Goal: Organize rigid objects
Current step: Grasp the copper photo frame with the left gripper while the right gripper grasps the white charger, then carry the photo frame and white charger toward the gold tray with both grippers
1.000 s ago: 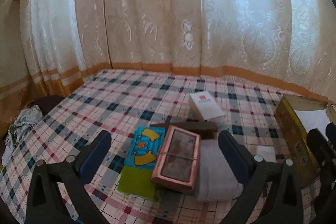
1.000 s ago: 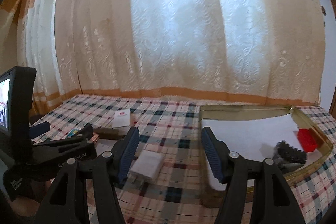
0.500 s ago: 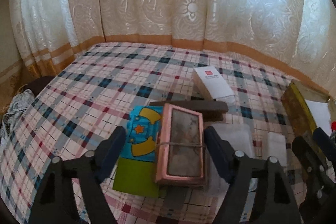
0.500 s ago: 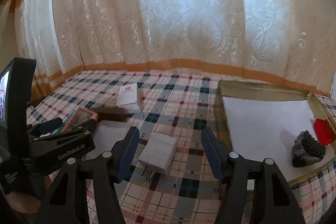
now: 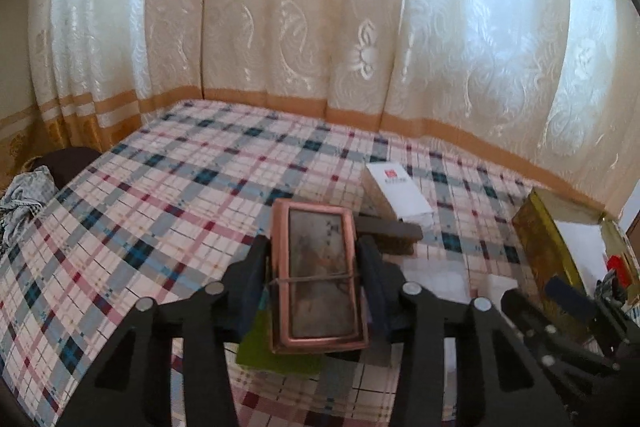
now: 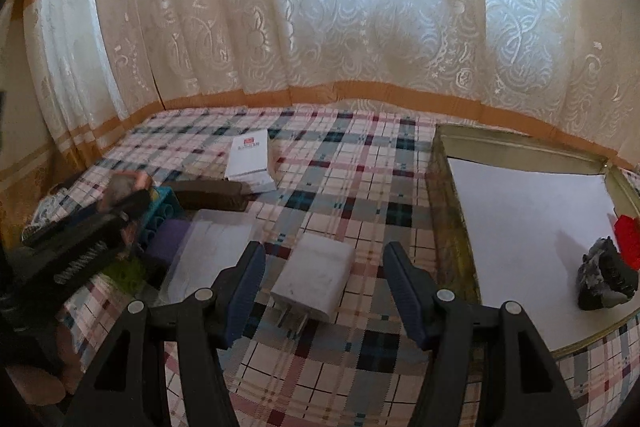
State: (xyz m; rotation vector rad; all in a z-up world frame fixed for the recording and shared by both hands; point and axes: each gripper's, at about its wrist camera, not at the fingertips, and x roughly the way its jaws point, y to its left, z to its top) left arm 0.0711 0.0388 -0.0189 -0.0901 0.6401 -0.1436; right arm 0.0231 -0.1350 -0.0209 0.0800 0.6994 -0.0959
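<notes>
**Between your left gripper's fingers: pink tin clamped, charger next**

Left gripper (image 5: 316,267) is closed on the pink tin (image 5: 318,277), one finger on each long side. Tin sits at the top of the pile near the blue-green blocks (image 6: 158,211); whether it's lifted clear of them, can't tell. Right gripper (image 6: 324,279) is spread wide, holding nothing, with the white charger (image 6: 316,277) lying on the plaid cloth (image 5: 160,195) between its fingers, prongs toward you.

Step in hand, my read: pick the tin off the clutter and take it to the gold tray (image 6: 444,195) on the right. Next move calls for a straight lift so the tin doesn't drag the blocks, then a carry over the tray's wall onto the white liner. For the charger, you'd lower and close across its flat sides.

Count:
- pink tin: 1
- white charger: 1
- white box (image 5: 394,193) with red logo: 1
- dark bar (image 6: 212,194): 1
- clear lid (image 6: 212,251): 1
- purple block (image 6: 168,239): 1
- gold tray: 1
- in tray: dark rock (image 6: 604,281) 1, red piece (image 6: 627,241) 1
</notes>
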